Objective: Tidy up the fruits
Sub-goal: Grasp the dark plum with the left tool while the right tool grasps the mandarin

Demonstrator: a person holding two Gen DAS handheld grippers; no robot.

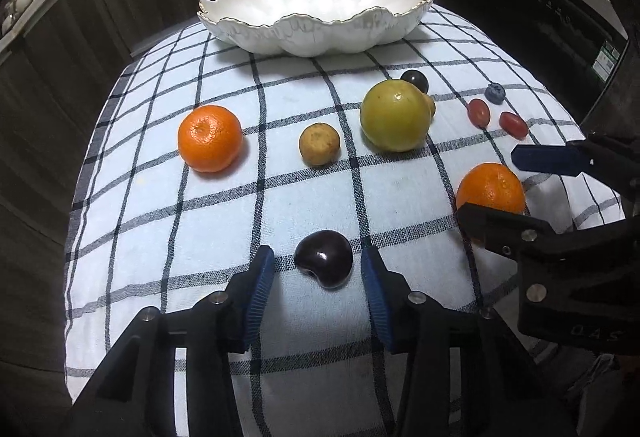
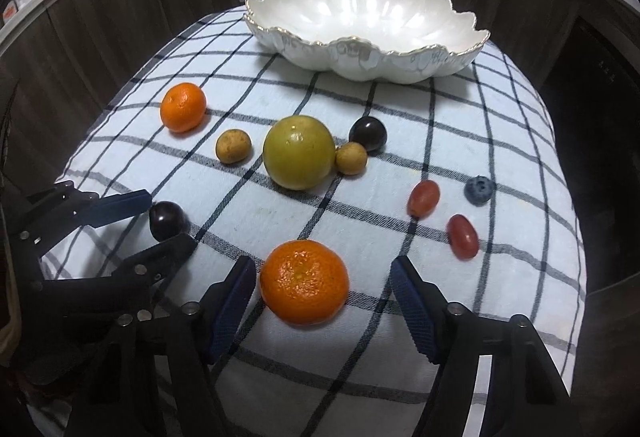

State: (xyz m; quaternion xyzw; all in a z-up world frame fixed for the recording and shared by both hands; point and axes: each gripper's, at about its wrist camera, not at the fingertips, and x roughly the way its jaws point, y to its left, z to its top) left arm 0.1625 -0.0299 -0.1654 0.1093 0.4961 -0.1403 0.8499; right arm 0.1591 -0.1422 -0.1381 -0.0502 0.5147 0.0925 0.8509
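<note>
A dark cherry [image 1: 324, 259] lies on the checked cloth between the blue pads of my left gripper [image 1: 318, 257], which is open with a gap on each side. My right gripper [image 2: 323, 269] is open around an orange [image 2: 304, 281]; its left pad is very near the peel and its right pad stands well clear. The left wrist view shows that right gripper [image 1: 490, 185] straddling the same orange [image 1: 490, 189]. The left gripper [image 2: 168, 219] also shows in the right wrist view, around the cherry [image 2: 168, 220]. A white scalloped bowl [image 1: 316, 33] stands empty at the far side.
On the cloth [image 2: 360, 317] lie a second orange [image 1: 210, 137], a yellow-green round fruit [image 1: 394, 115], two small brown fruits [image 2: 233, 146] [image 2: 351, 158], a dark grape [image 2: 367, 133], two red grapes [image 2: 423, 198] [image 2: 462, 236] and a blueberry [image 2: 478, 190]. Dark cabinets surround the table.
</note>
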